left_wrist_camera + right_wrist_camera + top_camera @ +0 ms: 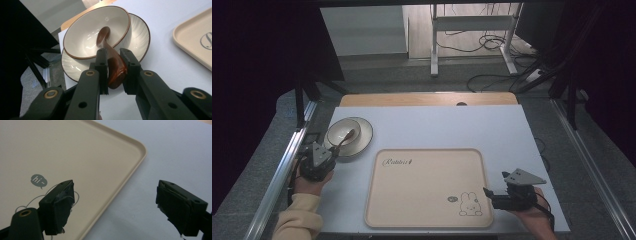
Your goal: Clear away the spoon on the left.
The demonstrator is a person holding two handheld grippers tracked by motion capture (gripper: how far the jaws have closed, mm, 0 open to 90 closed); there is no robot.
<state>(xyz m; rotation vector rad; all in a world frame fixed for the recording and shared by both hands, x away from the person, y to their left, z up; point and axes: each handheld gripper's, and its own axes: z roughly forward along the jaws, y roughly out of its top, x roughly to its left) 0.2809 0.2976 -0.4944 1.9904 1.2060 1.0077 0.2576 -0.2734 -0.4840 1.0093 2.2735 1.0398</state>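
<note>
The worktop (512, 135) is a pale sheet, and the biggest thing on it is the cream tray (428, 186), lying flat in the middle with a printed rabbit (470, 205) in its near right corner and nothing on it; it looks set out as the place where the dishes are to go. Off its far left corner sits a ribbed white plate (364, 135) with a brown-rimmed bowl (339, 131) stacked on it, so the two could be carried as one.

The left claw (115, 67) has come in low from the near side and has its jaws pinched on the thick end of the spoon (115, 68), the pads pressing its sides. The grip is at the handle end because that is the only part hanging out past the bowl's rim. My guess is the spoon is about to be lifted out.

The right claw (115, 202) hovers over the tray's right edge with its jaws spread wide and nothing between them, seemingly waiting its turn.

The spoon itself is glossy reddish-brown, like glazed ceramic, short with a curved neck. Its scoop rests down inside the bowl, its neck leans on the near rim, and its handle juts out over the plate toward the person's left hand (309, 185).
</note>
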